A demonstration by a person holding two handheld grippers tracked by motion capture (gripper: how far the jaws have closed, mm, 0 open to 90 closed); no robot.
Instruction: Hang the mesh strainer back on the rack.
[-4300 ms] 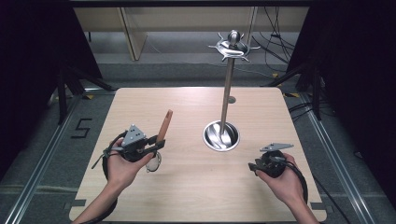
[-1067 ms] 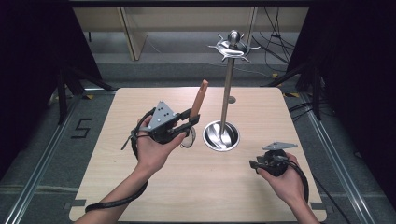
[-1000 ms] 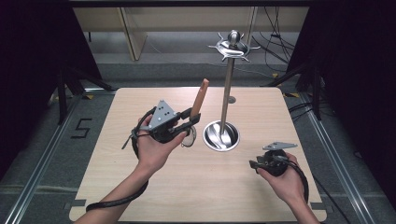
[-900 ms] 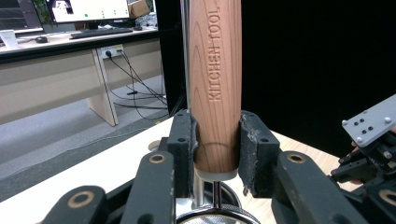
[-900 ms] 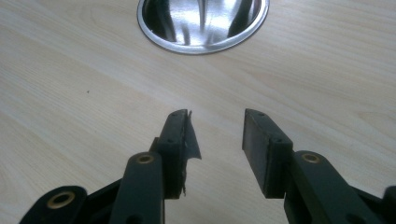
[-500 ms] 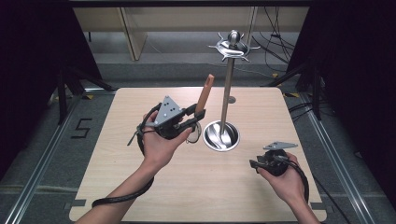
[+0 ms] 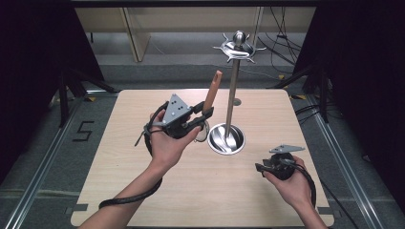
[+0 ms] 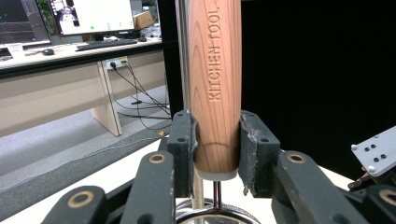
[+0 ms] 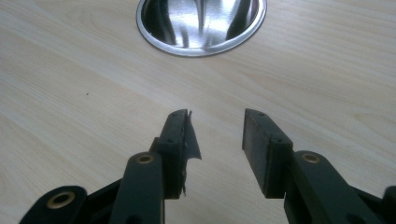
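Wood-handled utensil [image 8: 215, 84] stands upright, pinched between left gripper [image 7: 203, 118] pads just left of the metal stand [image 7: 233, 86]; right gripper [image 9: 216, 135], spread and empty, rests near the stand's base.

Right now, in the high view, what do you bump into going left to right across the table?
Left claw squeezing the wooden handle → metal stand with its round base → right claw, open.

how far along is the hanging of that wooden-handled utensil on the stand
Done: the left gripper is shut on the wooden-handled kitchen tool, lifted upright beside the stand's pole. In hand: bringing it toward the stand. Left: getting it up onto the hooked top. The right gripper rests open near the stand's round base.
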